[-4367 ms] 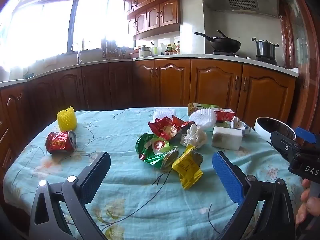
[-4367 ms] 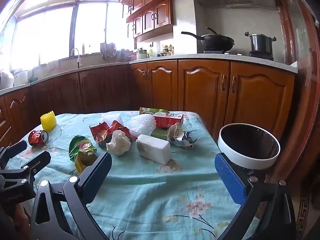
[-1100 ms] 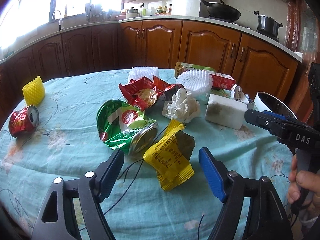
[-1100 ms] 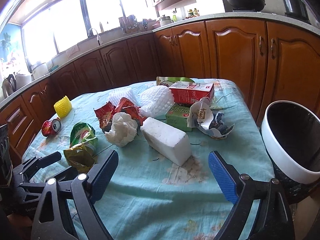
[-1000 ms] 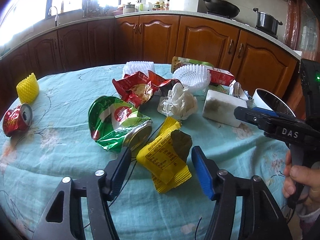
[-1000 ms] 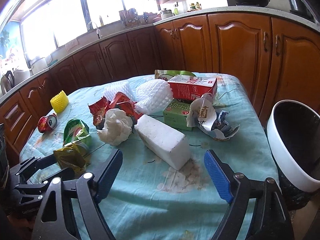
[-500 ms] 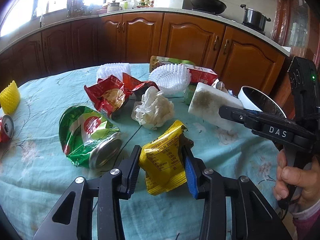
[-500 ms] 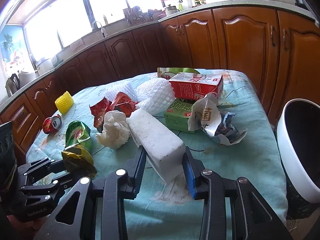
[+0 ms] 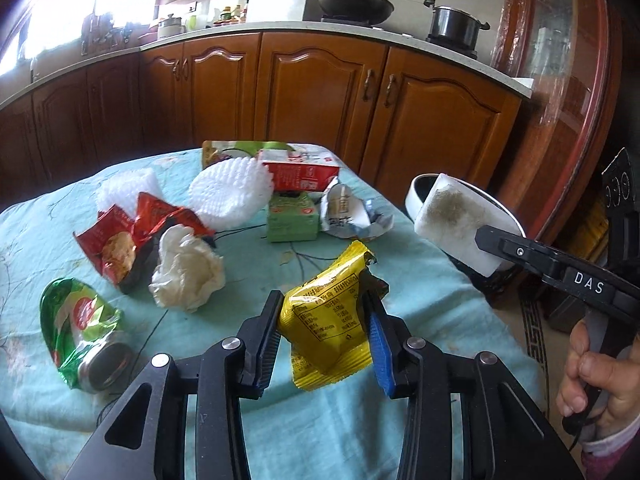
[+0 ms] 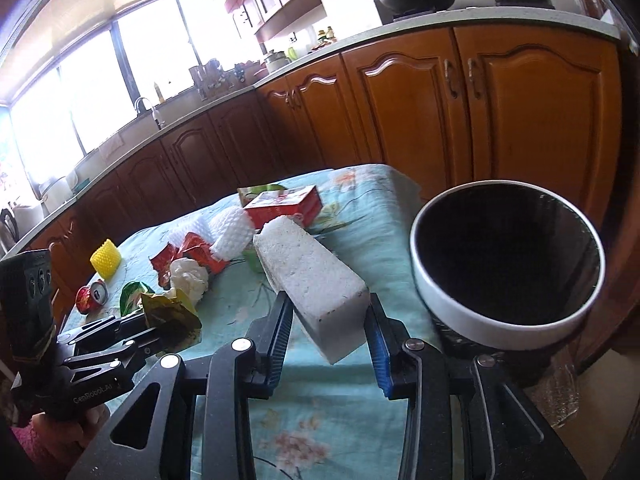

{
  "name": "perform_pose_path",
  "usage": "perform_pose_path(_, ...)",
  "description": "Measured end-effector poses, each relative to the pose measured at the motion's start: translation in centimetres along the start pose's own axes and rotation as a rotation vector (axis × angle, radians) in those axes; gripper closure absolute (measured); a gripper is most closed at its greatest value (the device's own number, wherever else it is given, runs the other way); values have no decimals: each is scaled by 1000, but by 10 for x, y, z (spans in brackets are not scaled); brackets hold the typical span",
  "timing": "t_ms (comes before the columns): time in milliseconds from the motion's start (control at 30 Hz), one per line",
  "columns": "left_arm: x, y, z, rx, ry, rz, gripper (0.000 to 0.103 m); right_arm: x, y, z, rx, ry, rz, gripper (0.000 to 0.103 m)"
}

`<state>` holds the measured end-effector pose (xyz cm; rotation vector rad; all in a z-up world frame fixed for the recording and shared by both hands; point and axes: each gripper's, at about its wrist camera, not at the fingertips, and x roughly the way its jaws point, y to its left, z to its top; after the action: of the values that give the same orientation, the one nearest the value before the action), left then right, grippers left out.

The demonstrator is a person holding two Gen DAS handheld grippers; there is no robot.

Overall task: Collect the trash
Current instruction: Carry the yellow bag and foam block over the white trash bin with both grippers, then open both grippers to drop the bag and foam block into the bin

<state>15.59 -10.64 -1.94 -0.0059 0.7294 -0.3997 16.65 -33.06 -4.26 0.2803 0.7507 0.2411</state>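
Left tongs [image 9: 325,322] clamp crinkled yellow foil snack wrapper [image 9: 330,320]; right tongs [image 10: 328,330] clamp white foam block [image 10: 316,284], underside stained brown, lifted off surface [image 10: 384,208].

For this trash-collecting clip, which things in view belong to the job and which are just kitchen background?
Job:
yellow wrapper, clamped in the left gripper
foam block, clamped in the right gripper
bin
crumpled tissue, green bag, red bag, red carton, soda can, all on the table

Background:
wok
pot
cabinets

"DAS" is printed on the right tongs [image 9: 496,240]; "CenRobot.AI" on the left tongs [image 10: 152,330].
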Motion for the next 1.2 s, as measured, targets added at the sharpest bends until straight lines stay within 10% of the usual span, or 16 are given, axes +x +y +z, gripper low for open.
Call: perform_pose_path(1200, 166, -128, 113, 200, 86, -149, 57, -7, -143, 38, 141, 27, -279, 62)
